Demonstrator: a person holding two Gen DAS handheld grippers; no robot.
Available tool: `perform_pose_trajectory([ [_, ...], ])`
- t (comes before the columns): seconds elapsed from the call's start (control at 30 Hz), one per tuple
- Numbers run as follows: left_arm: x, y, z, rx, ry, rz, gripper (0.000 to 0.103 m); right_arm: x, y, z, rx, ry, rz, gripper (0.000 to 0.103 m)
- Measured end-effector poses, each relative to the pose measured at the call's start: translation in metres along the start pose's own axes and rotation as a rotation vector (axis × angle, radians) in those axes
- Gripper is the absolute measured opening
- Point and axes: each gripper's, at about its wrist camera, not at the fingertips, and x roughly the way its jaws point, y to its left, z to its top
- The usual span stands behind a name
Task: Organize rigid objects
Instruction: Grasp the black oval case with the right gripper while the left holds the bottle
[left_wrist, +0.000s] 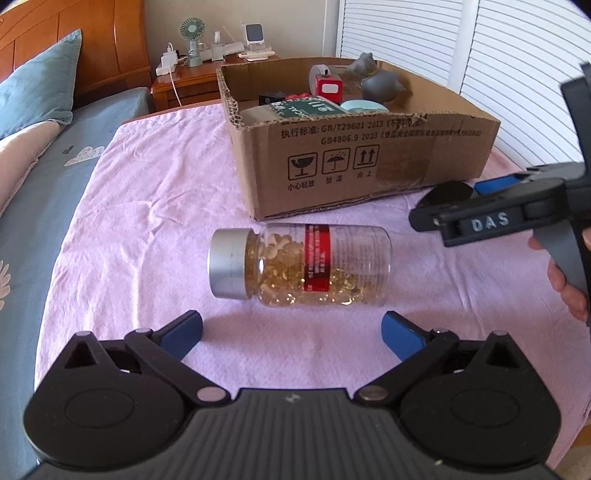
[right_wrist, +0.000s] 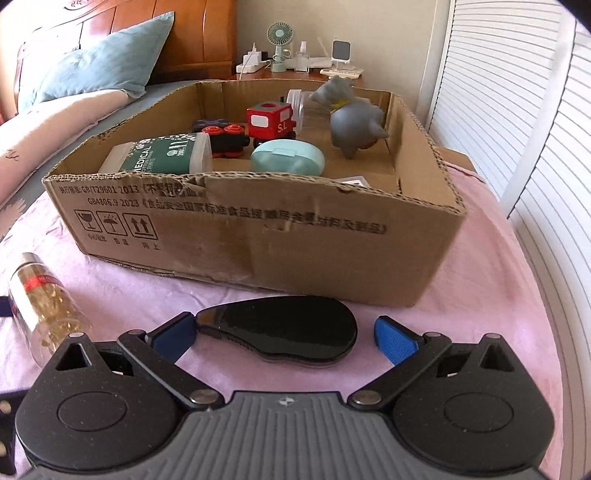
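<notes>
1. On the box (right_wrist: 236, 236) front, "GB/T29601 2013" and "GB4806.9 2023" are printed above three handling symbols; "DAS" is read on the right gripper's (right_wrist: 284, 334) body in the left view.
2. "MEDICAL" is seen on a green pack (right_wrist: 166, 155) inside the box, "S.L" on a red toy (right_wrist: 271, 120).
3. A pink cloth (left_wrist: 147, 192) is spread over the bed; a nightstand (left_wrist: 184, 79) with a fan (left_wrist: 192, 31) is placed behind.
4. A bottle (left_wrist: 299, 264) of golden capsules is laid on its side before the left gripper (left_wrist: 291, 334), whose jaws are spread wide, touching nothing.
5. A black oval case (right_wrist: 280, 332) is framed between the right gripper's wide jaws, just beside the box; contact cannot be told.
</notes>
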Motion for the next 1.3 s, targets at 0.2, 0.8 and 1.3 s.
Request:
perform_pose_trajectory([
  [0.2,0.004,0.003,0.004,0.009,-0.008,-0.006,0.102,0.000,0.000,-0.001,0.004,-0.004,-0.005,0.103],
  [0.8,0.006,0.004,0.024,-0.090,-0.048,-0.027,0.102,-0.004,0.001,-0.005,0.013,-0.006,-0.012,0.103],
  [1.3,0.004,-0.003,0.028,-0.066,-0.043,0.073,0.093,-0.001,0.005,0.001,0.018,0.012,-0.008,0.103],
])
